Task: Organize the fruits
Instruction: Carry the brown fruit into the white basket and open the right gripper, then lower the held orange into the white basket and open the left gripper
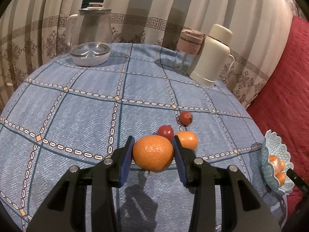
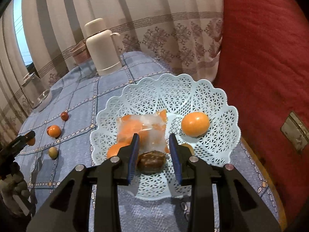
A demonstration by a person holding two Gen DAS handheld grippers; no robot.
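The left gripper [image 1: 153, 154] clamps a large orange [image 1: 153, 153]; beyond its tips lie a smaller orange [image 1: 187, 139] and two red fruits. Only the right wrist view shows the right gripper [image 2: 154, 153] parted and empty over the lattice basket [image 2: 216, 104], a brown fruit [image 2: 151, 162] between its pads.

My left camera sits low and close over the table [image 1: 77, 116], looking toward the curtain [image 1: 154, 9]. My right one looks down at the basket [image 2: 212, 100]. Both see the flask [image 1: 212, 54].
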